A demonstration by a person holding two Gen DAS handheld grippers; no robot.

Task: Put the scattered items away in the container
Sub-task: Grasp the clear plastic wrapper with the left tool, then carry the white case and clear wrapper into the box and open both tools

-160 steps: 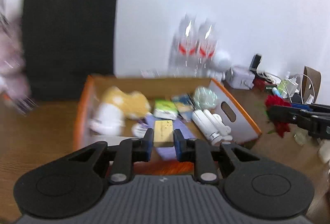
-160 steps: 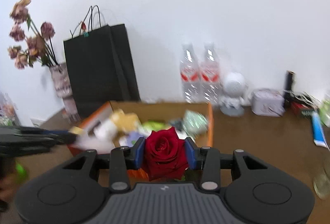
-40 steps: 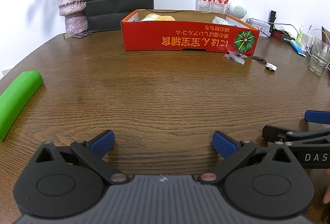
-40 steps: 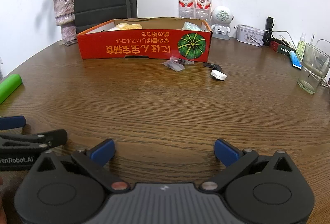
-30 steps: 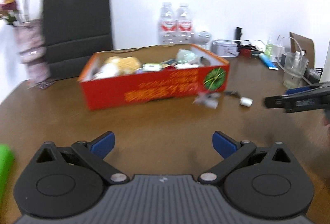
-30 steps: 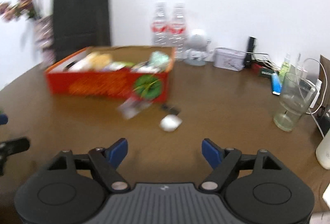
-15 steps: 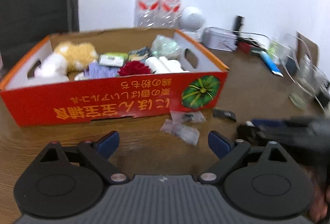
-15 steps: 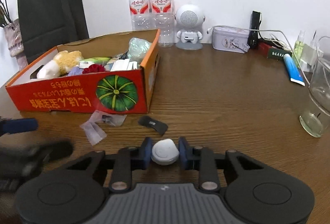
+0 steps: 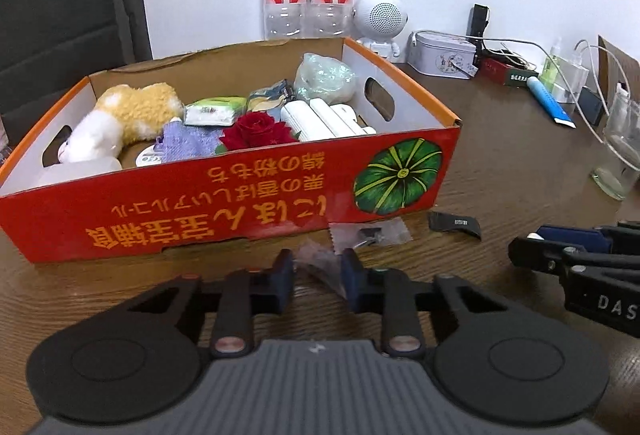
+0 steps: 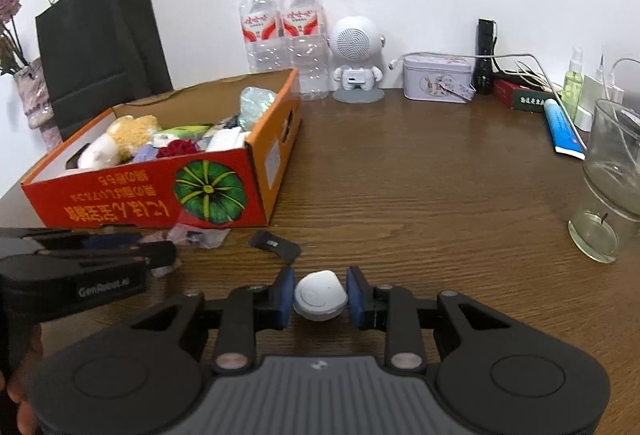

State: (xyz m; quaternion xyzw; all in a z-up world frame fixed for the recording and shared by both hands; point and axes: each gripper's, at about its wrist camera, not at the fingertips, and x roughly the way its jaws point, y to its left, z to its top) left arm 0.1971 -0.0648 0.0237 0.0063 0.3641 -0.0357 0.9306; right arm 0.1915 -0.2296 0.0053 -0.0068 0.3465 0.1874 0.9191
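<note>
Two pickups in hand. Left tool [image 9: 318,277], jaws just closing, pinches a clear plastic wrapper [image 9: 320,267] at lower centre; right tool [image 10: 320,295] clamps a white pebble-shaped item [image 10: 320,295] on the worktop [image 10: 440,195]. Next: lift both, carry up-left over the red box [image 9: 240,211], release. Second wrapper [image 9: 370,233] and black clip [image 9: 454,225] remain. Wrapper contents unreadable; right tool cut off in left view.

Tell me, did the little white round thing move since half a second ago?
No. The little white round thing lies just this side of the small black piece, as before, on the table. The right hand-held gripper is closed around it.
</note>
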